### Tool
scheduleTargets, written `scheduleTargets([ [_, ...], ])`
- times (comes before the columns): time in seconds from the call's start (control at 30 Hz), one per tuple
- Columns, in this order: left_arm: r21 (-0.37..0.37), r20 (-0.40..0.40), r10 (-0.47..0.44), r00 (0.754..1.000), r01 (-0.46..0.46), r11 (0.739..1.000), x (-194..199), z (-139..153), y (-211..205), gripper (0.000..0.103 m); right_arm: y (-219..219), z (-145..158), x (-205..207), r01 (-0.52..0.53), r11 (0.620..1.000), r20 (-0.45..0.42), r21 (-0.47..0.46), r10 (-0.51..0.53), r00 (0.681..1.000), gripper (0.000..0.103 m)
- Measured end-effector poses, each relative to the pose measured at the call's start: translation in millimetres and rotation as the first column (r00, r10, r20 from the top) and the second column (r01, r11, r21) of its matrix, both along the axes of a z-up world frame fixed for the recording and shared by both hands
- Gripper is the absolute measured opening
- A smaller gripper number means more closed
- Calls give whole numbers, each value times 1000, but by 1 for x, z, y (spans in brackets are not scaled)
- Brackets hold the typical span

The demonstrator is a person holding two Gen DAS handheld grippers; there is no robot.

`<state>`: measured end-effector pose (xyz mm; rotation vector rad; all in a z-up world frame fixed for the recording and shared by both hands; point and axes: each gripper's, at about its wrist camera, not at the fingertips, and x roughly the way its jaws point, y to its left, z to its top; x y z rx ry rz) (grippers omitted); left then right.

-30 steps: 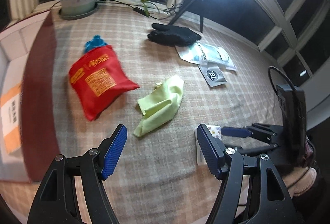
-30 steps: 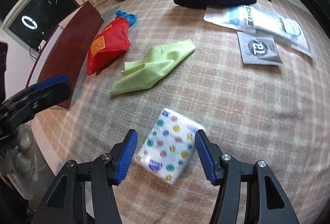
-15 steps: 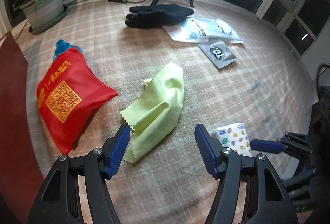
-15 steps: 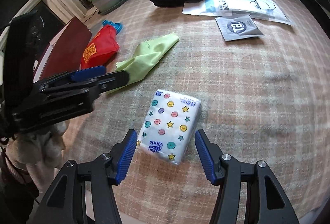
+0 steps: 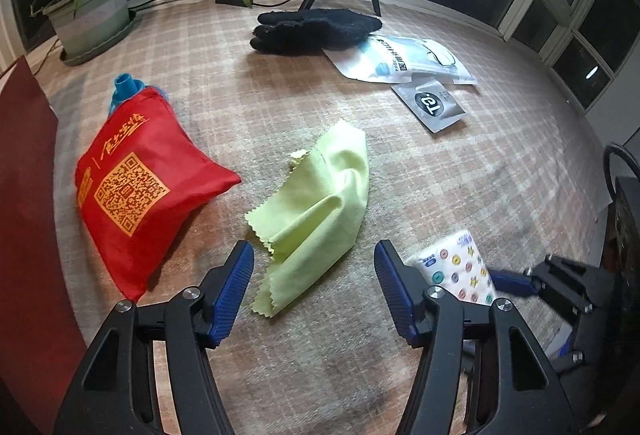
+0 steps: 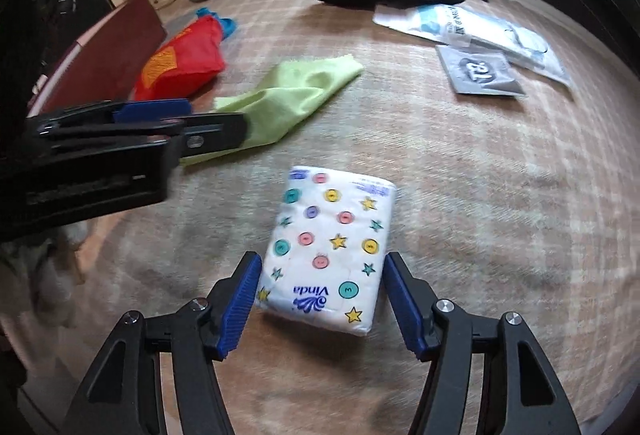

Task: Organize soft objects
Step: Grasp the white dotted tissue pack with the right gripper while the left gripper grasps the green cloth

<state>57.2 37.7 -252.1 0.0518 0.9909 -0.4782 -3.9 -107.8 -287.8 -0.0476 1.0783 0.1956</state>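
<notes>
A yellow-green cloth (image 5: 320, 203) lies crumpled on the checked table cover (image 5: 500, 175). Its near corner sits between the fingers of my left gripper (image 5: 314, 287), which is open and just above it. In the right wrist view the left gripper (image 6: 216, 119) shows from the side over the cloth (image 6: 296, 95). A white tissue pack (image 6: 332, 239) with coloured dots and stars lies between the fingers of my right gripper (image 6: 322, 295). Those jaws are opening, and a slim gap shows at the right pad. The tissue pack (image 5: 456, 271) and right gripper (image 5: 520, 283) also appear at the left view's lower right.
A red bag (image 5: 132, 203) over a blue item lies left of the cloth. Black gloves (image 5: 316, 29), white packets (image 5: 400, 59) and a grey sachet (image 5: 432, 105) lie at the back. A potted plant (image 5: 92, 23) stands far left, a dark red board (image 5: 24, 195) along the left edge.
My left gripper came down and forward over the cloth's near corner, its jaws slightly narrower. The right gripper sank with the tissue pack, which now rests on the table, jaws a little wider.
</notes>
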Motion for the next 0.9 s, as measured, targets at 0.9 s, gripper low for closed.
scheduleTargets([
  [0.9,162,209,-109,972,76,984,9,-25,-37,61,-52,10,46,-4,1000,45,3,4,999,59],
])
